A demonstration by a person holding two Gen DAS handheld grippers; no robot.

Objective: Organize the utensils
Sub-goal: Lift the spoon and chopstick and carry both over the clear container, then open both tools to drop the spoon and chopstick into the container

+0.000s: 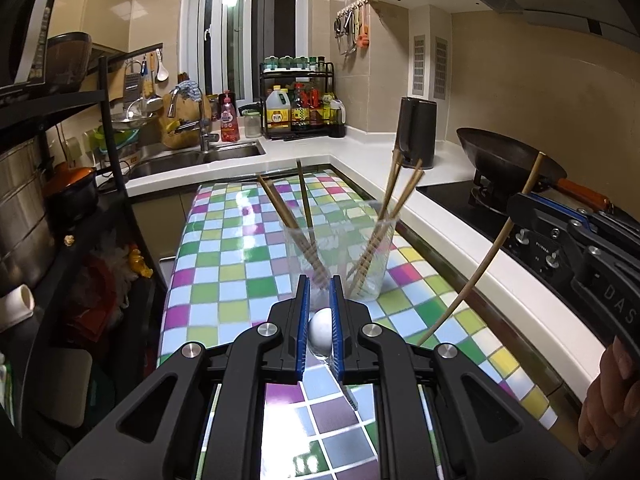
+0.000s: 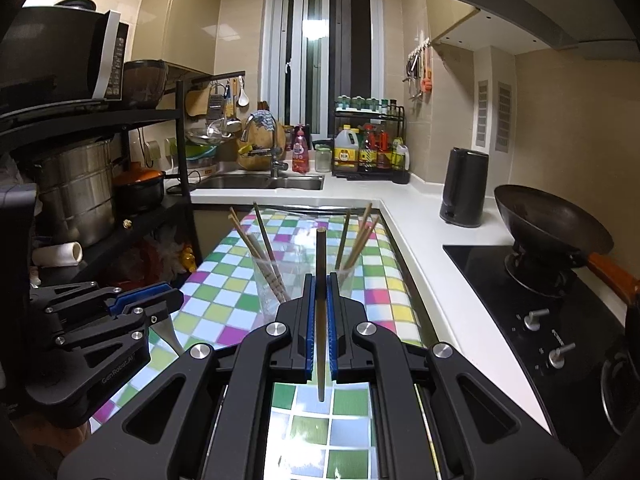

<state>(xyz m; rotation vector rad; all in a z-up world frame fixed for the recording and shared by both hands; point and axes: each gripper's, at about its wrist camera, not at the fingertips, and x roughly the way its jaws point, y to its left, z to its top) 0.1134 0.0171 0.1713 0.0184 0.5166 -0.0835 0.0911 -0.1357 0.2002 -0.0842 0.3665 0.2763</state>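
Note:
Two clear glass cups stand side by side on the checkered table (image 1: 224, 248). The left cup (image 1: 306, 256) holds several chopsticks, and the right cup (image 1: 374, 258) holds several more. My left gripper (image 1: 320, 292) is shut on a metal spoon (image 1: 322, 332), just in front of the left cup. My right gripper (image 2: 320, 284) is shut on a single chopstick (image 2: 320, 312) that points up and forward, between the two cups (image 2: 272, 280) (image 2: 346, 276). That gripper also shows at the right of the left wrist view (image 1: 524, 204), holding the chopstick (image 1: 484, 256).
A white counter (image 1: 440, 208) runs along the right with a black kettle (image 1: 416, 132), a wok (image 1: 508, 160) on a black stove and a sauce rack (image 1: 300, 100). A sink (image 1: 192, 160) lies behind. A dark shelf (image 2: 100, 184) with pots stands at the left.

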